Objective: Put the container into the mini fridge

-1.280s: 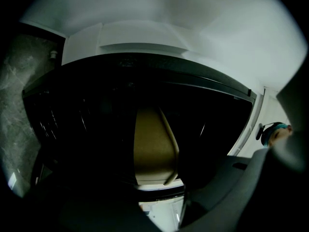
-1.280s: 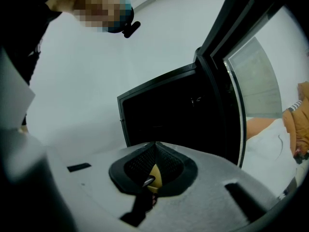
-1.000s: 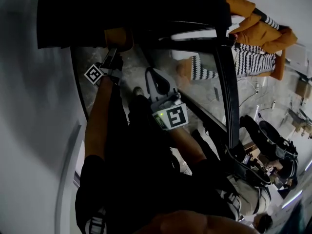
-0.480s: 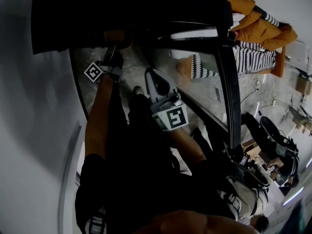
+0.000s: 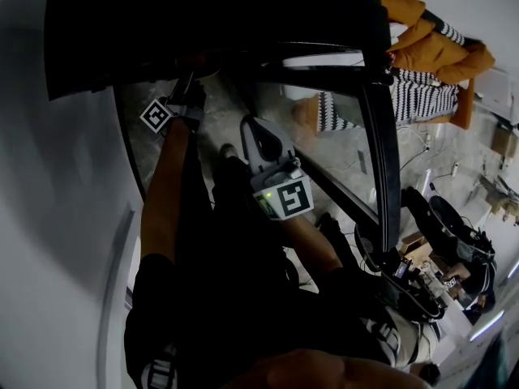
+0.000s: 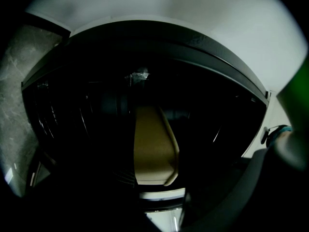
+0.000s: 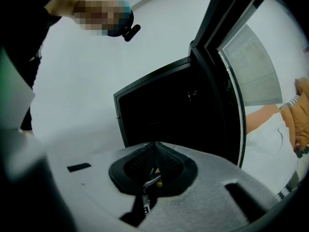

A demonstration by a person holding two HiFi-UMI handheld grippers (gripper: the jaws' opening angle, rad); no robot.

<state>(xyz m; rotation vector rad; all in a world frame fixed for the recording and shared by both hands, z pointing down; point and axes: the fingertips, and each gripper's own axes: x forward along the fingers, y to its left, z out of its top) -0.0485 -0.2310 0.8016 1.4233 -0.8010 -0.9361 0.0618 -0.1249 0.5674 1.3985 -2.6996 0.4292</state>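
A tan container (image 6: 152, 146) stands upright in the middle of the left gripper view, inside the dark mini fridge (image 6: 145, 66). My left gripper (image 5: 191, 87) is shut on it, though its dark jaws hardly show against the interior. In the head view this gripper reaches under the fridge's black top (image 5: 211, 23), which hides the container. My right gripper (image 5: 229, 151) hangs lower, outside the fridge, with its pale jaws shut and nothing in them. Seen from the right gripper (image 7: 155, 146), the open fridge (image 7: 169, 110) is a black box ahead.
The fridge's black-framed glass door (image 5: 381, 136) stands swung open at the right. Wire shelf racks (image 6: 53, 120) line the fridge's left wall. An orange jacket and striped cloth (image 5: 430, 55) lie on the floor beyond the door. Bags and gear (image 5: 454, 233) sit at the lower right.
My left gripper has pushed farther into the fridge; the tan container, seen earlier at the fridge mouth, is now hidden under the black top. The right gripper has barely shifted.
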